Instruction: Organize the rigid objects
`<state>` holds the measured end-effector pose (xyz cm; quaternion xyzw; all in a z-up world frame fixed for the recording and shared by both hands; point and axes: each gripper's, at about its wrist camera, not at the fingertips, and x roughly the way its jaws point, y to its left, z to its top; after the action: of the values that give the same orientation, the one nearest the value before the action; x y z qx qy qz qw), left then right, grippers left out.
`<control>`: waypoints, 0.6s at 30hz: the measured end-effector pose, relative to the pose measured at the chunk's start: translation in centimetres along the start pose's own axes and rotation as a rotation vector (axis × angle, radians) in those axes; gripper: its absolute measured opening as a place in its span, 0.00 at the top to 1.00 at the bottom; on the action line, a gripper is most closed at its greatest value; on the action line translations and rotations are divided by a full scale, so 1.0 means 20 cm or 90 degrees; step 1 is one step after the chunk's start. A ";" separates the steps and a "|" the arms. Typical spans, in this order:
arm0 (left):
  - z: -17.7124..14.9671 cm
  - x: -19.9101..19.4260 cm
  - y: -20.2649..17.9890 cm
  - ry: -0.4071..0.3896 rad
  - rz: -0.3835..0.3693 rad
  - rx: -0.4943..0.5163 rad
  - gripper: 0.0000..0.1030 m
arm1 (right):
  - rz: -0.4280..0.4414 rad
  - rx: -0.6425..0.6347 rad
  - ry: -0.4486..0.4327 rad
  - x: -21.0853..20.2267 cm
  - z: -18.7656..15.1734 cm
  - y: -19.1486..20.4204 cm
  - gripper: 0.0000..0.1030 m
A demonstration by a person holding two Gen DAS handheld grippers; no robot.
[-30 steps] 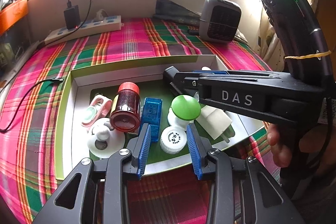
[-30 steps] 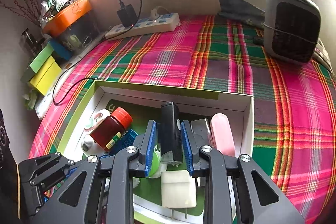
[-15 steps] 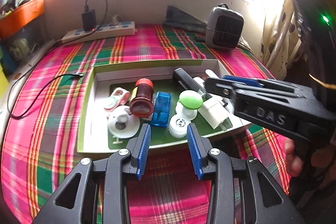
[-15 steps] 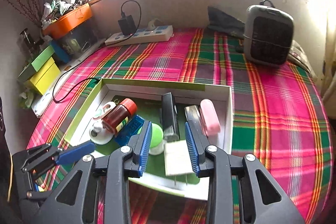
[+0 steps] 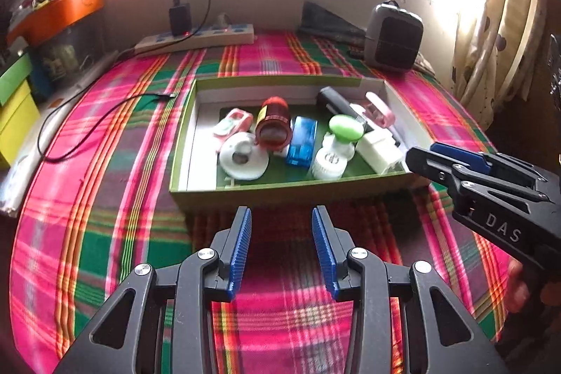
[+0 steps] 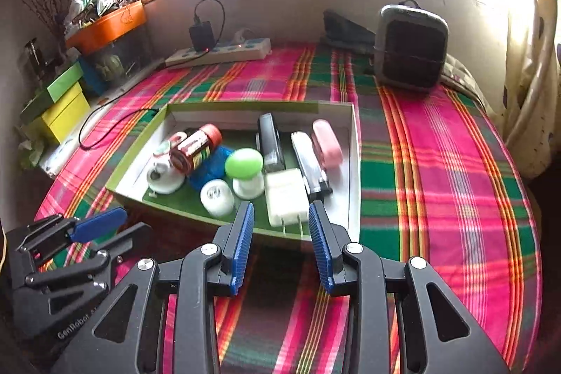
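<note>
Both our left tool (image 5: 280, 247) and right tool (image 6: 280, 246) stand spread, empty. The white charger (image 6: 284, 195) looks light, stiff; we'd pinch its flat sides.

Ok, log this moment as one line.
left tool: open, empty | right tool: open, empty | green box: items inside | black device: in box

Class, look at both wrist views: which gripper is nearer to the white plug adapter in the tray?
Right. The right gripper sits just in front of the white plug adapter, its prongs pointing between the open fingers. The left gripper hangs further back and to the adapter's left.
</note>
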<state>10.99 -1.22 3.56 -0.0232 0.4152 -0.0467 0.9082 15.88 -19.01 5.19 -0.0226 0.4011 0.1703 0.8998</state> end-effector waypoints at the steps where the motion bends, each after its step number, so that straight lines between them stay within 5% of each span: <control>1: -0.01 0.00 0.00 0.003 0.004 0.000 0.66 | -0.001 0.003 0.002 0.00 -0.01 0.00 0.67; 18: -0.17 0.04 0.08 0.034 0.044 -0.020 0.65 | -0.057 0.001 0.051 -0.01 -0.26 0.02 0.66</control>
<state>9.03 0.21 0.66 -0.0218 0.4409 -0.0090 0.8973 11.91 -19.60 1.81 -0.0469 0.4354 0.1284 0.8898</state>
